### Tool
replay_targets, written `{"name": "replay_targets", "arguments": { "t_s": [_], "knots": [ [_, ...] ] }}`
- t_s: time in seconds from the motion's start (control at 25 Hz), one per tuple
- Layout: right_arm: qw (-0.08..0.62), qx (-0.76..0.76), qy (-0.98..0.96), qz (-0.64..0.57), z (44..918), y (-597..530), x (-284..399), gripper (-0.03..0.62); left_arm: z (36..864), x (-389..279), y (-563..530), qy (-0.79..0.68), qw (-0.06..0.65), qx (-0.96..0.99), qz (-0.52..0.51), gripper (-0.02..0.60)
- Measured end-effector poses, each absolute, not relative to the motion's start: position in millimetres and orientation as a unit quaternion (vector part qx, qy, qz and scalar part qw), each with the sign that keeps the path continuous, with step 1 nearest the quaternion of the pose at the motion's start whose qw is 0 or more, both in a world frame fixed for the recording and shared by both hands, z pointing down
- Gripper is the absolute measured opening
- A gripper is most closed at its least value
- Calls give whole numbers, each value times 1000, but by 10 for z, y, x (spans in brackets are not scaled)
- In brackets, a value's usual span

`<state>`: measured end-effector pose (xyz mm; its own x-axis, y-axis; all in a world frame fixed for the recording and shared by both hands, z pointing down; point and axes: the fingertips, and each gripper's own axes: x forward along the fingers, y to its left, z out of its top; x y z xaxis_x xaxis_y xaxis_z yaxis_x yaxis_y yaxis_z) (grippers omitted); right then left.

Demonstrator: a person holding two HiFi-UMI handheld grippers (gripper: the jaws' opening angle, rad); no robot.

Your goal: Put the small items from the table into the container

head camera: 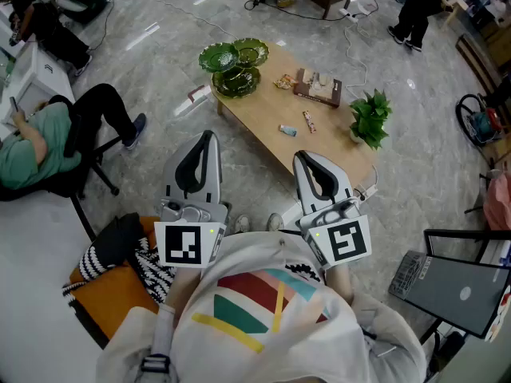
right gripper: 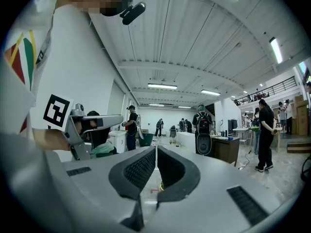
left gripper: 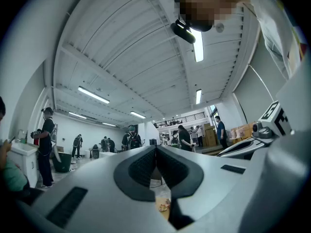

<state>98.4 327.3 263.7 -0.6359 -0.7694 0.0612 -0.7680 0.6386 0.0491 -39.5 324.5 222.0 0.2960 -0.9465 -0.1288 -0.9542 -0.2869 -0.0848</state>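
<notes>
A low wooden table [head camera: 263,134] stands ahead of me on the floor. At its left end sits a cluster of green leaf-shaped glass dishes [head camera: 234,66]. Small items lie on it: an orange snack packet [head camera: 284,80], a wrapped bar [head camera: 309,120] and a small blue piece [head camera: 287,130], beside a brown box [head camera: 318,88]. My left gripper [head camera: 209,138] and right gripper [head camera: 302,159] are held close to my chest, well short of the table. Both point forward, shut and empty, with the pads touching in the left gripper view [left gripper: 156,147] and in the right gripper view [right gripper: 156,148].
A potted plant [head camera: 370,118] stands at the table's right end. A seated person [head camera: 32,146] on an office chair is at the left. An orange seat with a striped cloth [head camera: 120,274] is near my left side and a grey screen [head camera: 463,294] at the right. Cables cross the floor behind.
</notes>
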Motion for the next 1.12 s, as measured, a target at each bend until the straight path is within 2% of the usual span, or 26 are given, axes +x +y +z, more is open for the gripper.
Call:
{"name": "replay_targets", "arguments": {
  "t_s": [0.44,0.88,1.12],
  "knots": [
    [9,451,-893,1,2625,3181,1396,25,2149,-188,3220,593,93,-799,23,9],
    [-22,434,-899,59,2860,2956,1962,25,2449,152,2983,610,74,-789,4,9],
    [-30,428,-899,92,2909,2766,1960,26,2571,91,2734,616,54,-786,2,9]
  ]
}}
